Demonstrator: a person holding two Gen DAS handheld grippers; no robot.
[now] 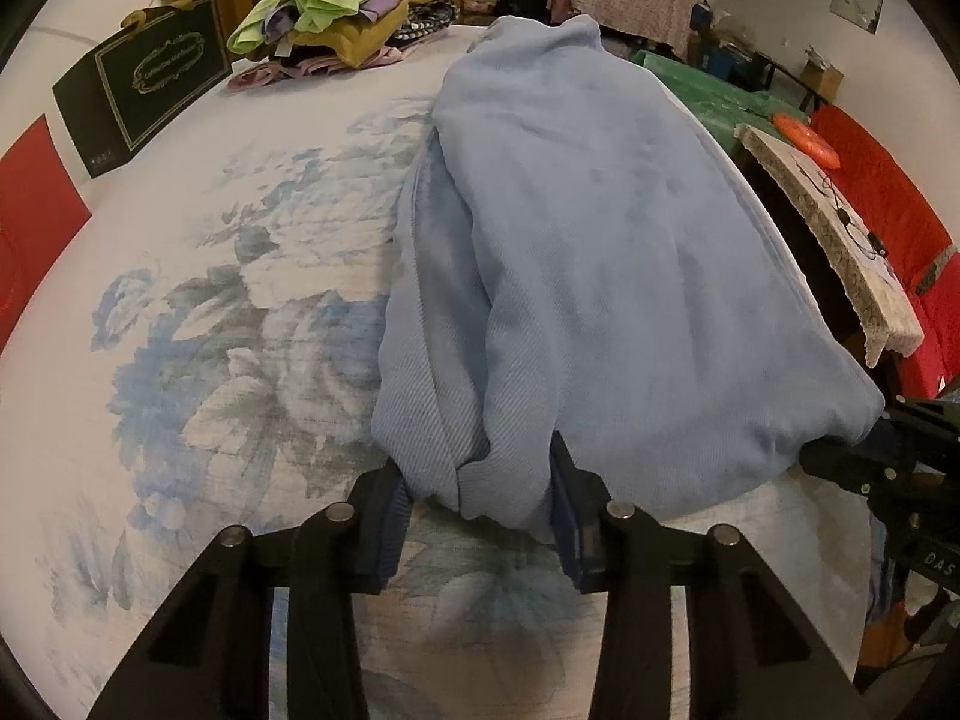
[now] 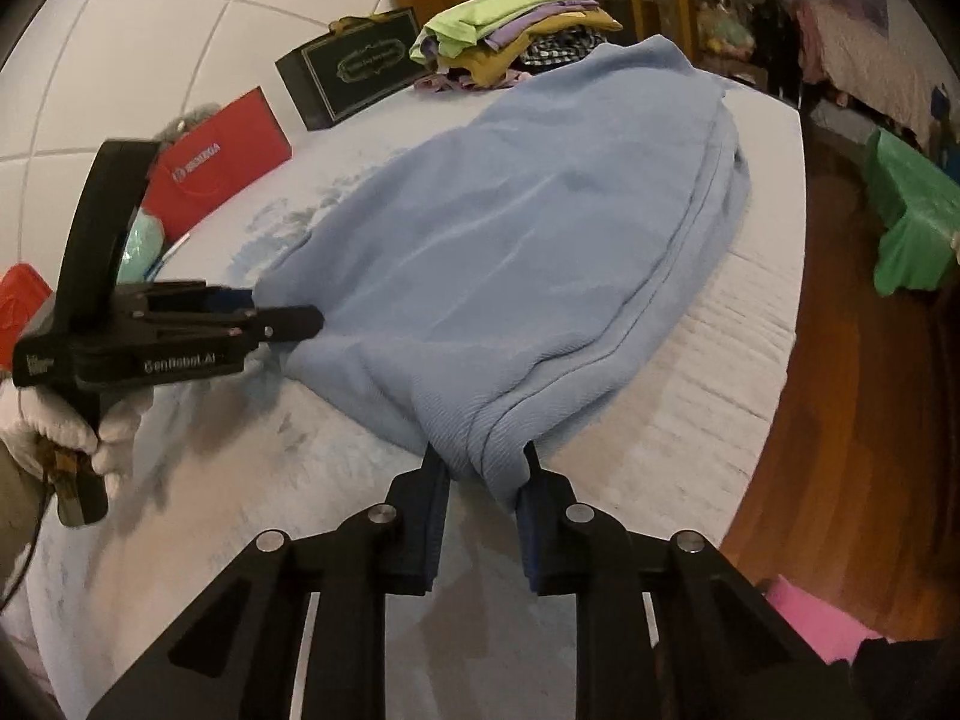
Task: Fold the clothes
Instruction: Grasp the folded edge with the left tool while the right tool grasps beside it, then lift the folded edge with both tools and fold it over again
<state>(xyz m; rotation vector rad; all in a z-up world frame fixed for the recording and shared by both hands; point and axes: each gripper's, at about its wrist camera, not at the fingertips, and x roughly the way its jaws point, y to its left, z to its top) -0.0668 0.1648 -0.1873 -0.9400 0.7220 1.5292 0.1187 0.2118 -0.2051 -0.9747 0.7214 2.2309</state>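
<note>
Right wrist: both grippers (left [image 2: 312,321], right [image 2: 483,474]) pinch blue garment [image 2: 528,228].

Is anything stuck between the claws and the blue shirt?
No. Both the left claw and the right claw already have the blue garment's near edge between their fingers, with nothing visible between.

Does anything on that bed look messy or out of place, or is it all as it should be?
Nothing looks damaged or spilled. The light blue garment lies long and partly folded on the floral bedsheet, both grippers' jaws pinching its near edge. Only the stack of folded clothes beyond it is a bit untidy, with edges sticking out unevenly.
</note>
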